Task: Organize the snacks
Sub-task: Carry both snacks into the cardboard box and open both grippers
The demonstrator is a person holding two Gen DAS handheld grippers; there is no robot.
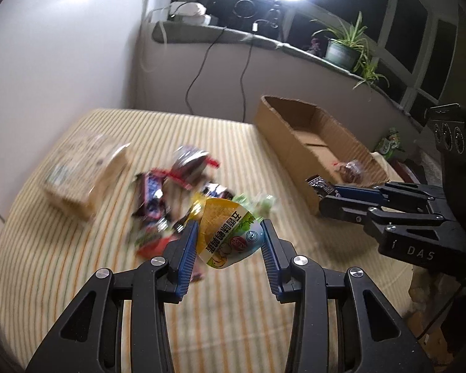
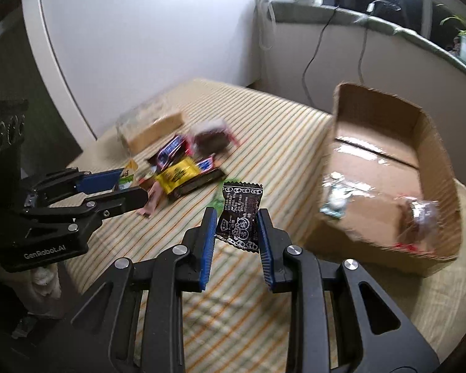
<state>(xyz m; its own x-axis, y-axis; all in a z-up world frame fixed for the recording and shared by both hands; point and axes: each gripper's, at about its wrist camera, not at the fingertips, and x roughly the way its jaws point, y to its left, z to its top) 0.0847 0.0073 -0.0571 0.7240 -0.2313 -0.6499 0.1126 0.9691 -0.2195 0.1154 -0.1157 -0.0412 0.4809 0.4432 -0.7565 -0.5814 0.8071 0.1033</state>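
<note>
i pinch a yellow-green packet [image 1: 230, 233] in my left gripper [image 1: 230, 242] and a black candy wrapper [image 2: 239, 214] in my right gripper [image 2: 236, 242], both lifted clear so they can go into the cardboard box [image 2: 425, 155].

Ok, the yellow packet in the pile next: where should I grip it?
The yellow packet lies flat on the snack pile, with a dark bar against its right edge. Probably pinch its near-left end, coming down from above, where nothing seems to crowd it.

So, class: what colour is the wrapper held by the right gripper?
Black with white print, clearest in the right wrist view.
</note>
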